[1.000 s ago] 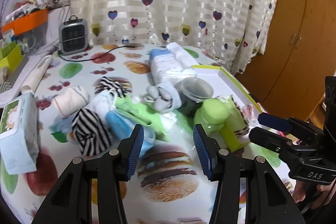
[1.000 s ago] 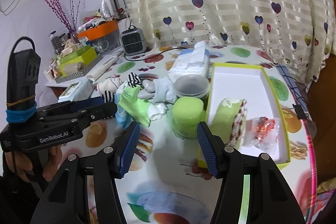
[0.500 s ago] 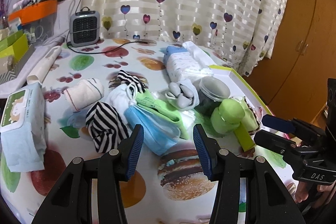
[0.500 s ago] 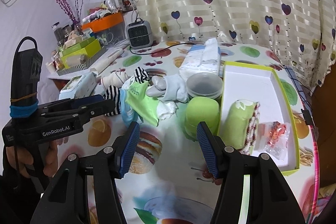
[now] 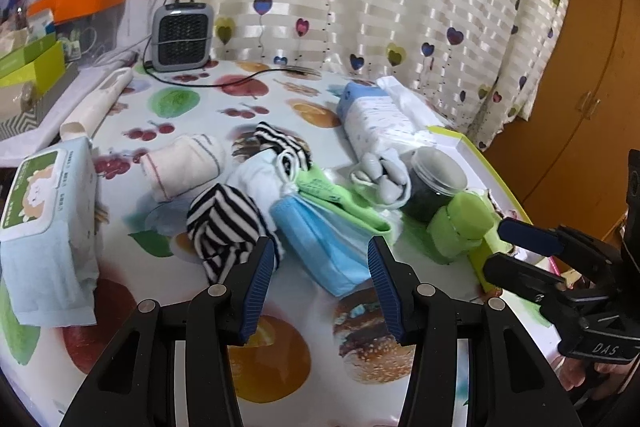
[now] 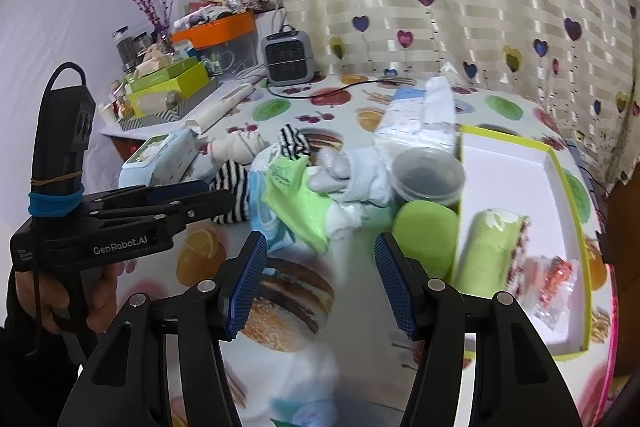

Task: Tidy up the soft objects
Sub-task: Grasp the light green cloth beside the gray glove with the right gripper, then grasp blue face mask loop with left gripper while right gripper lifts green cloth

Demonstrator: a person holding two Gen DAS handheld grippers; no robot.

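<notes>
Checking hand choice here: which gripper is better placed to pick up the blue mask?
Probably left. The left gripper is open with the blue mask right ahead between its fingers. The right gripper, also open, faces bare tablecloth nearer the box.

Towel roll (image 6: 486,251) inside box (image 6: 560,163), right of socks (image 6: 236,187)

"GenRobot.AI" on left hand-held gripper (image 6: 216,203); "DAS" on right (image 5: 520,233) (white print).
</notes>
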